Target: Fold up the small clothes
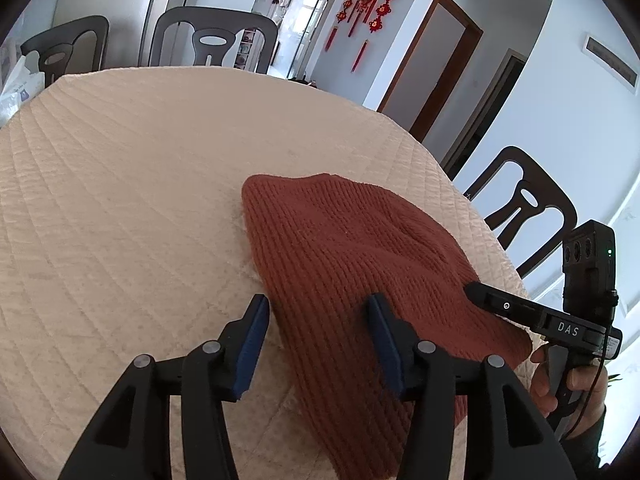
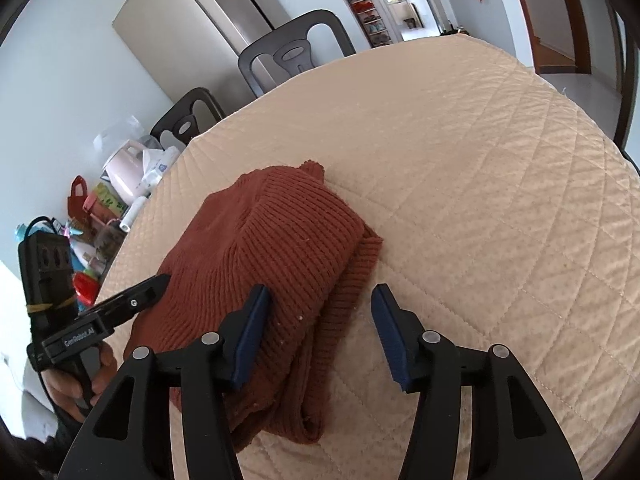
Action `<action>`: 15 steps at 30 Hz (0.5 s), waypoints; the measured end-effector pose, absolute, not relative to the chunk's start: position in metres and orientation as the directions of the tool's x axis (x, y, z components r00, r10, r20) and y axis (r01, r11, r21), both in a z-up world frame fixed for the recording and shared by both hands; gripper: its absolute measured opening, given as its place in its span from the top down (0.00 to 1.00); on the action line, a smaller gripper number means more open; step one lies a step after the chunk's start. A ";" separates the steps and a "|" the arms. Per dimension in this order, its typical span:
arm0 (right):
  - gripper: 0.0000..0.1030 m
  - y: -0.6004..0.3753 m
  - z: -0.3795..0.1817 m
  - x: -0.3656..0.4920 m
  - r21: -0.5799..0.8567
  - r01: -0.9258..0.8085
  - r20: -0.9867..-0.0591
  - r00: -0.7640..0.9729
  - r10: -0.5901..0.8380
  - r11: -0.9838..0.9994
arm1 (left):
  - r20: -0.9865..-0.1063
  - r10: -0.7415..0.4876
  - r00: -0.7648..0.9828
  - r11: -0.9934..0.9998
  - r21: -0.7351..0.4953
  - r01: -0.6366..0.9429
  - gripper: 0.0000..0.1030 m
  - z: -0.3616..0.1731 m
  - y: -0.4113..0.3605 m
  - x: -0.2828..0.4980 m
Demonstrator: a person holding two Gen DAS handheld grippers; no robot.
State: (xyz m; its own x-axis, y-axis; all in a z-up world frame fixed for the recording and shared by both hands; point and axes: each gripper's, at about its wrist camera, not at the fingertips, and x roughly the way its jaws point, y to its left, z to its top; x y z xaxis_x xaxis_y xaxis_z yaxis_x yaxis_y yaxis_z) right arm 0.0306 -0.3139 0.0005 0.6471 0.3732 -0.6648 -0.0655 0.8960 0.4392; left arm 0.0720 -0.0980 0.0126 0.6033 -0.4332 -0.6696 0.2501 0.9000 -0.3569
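A rust-brown ribbed knit garment (image 1: 344, 264) lies folded in layers on the beige quilted table cover (image 1: 120, 184). It also shows in the right wrist view (image 2: 280, 264). My left gripper (image 1: 318, 308) is open and empty, its jaws astride the garment's near left edge. My right gripper (image 2: 322, 300) is open and empty, over the garment's right edge. In the left wrist view the right gripper's black tip (image 1: 480, 294) rests at the garment's right side. In the right wrist view the left gripper's tip (image 2: 156, 284) touches the garment's left side.
Dark chairs stand around the table (image 1: 212, 40), (image 1: 524, 208), (image 2: 296, 52). A cluttered corner with a pink appliance (image 2: 124, 172) and bags lies past the table's left edge. A refrigerator (image 2: 208, 16) stands behind. The beige cover (image 2: 480, 160) spreads far to the right.
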 end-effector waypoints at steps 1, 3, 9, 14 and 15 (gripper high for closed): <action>0.48 -0.315 0.000 0.030 0.443 -0.066 -0.664 0.646 0.377 0.894 | -0.669 -0.435 0.603 0.899 -0.361 0.248 0.46 0.012 -0.098 0.071; 0.48 -0.314 0.000 0.030 0.452 -0.072 -0.661 0.642 0.388 0.889 | -0.666 -0.435 0.606 0.899 -0.366 0.243 0.46 0.011 -0.098 0.069; 0.48 -0.313 -0.001 0.032 0.470 -0.096 -0.648 0.637 0.417 0.878 | -0.670 -0.432 0.603 0.900 -0.357 0.248 0.45 0.010 -0.102 0.071; 0.48 -0.313 0.001 0.035 0.470 -0.093 -0.656 0.629 0.417 0.878 | -0.670 -0.440 0.598 0.897 -0.365 0.251 0.45 0.012 -0.099 0.072; 0.48 -0.315 0.002 0.035 0.477 -0.087 -0.656 0.627 0.420 0.874 | -0.669 -0.441 0.598 0.896 -0.367 0.251 0.45 0.013 -0.099 0.072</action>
